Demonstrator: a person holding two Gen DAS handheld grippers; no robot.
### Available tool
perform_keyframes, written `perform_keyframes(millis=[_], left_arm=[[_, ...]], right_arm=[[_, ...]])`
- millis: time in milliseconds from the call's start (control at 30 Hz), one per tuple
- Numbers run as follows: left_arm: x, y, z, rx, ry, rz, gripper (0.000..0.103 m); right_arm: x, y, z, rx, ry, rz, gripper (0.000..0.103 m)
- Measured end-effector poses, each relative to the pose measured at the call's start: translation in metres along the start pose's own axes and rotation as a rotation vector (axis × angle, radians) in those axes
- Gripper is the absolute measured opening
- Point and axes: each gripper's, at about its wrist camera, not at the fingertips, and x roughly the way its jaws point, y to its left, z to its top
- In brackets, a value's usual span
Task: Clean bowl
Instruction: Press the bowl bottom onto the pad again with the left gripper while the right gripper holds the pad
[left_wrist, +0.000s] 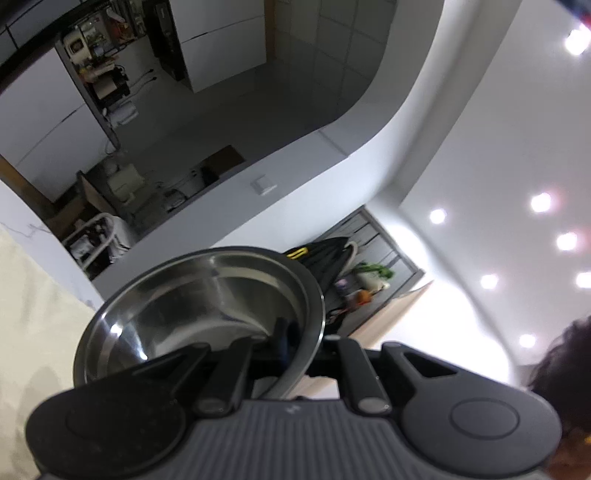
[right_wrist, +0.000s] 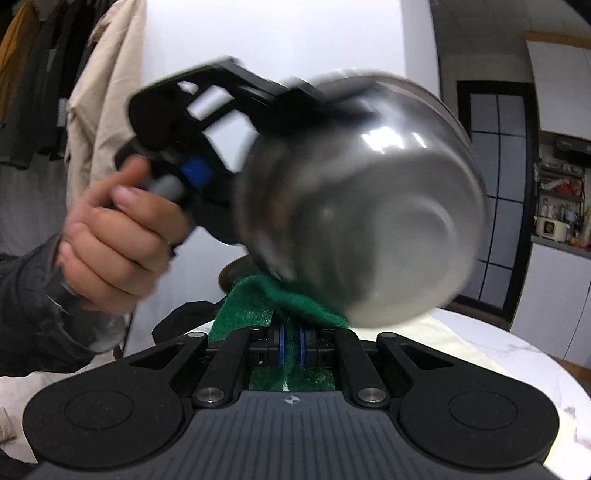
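Mid-frame, your left gripper (left_wrist: 295, 345) pinches the steel bowl (right_wrist: 362, 199) by its rim, aloft; your right gripper (right_wrist: 291, 349) clamps the green scouring pad (right_wrist: 295, 295) beneath it. Scrub hard and the rim could slip free

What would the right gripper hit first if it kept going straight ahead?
Probably the bowl. The right gripper is shut on the green pad, whose far edge already seems to meet the bowl's underside straight ahead, though blur leaves the depth unsure.
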Motion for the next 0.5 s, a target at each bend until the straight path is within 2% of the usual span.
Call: perform_keyframes(millis=[300, 500], left_arm=[[-0.007, 0.001, -0.003, -0.009, -0.019, -0.004, 0.007], [-0.001, 0.005, -0.005, -0.012, -0.017, 0.009, 0.007]], right_arm=[[-0.005, -0.029, -0.007, 0.03, 0.001, -0.084, 0.008], [-0.009, -0.028, -0.009, 0.006, 0.025, -0.072, 0.008]])
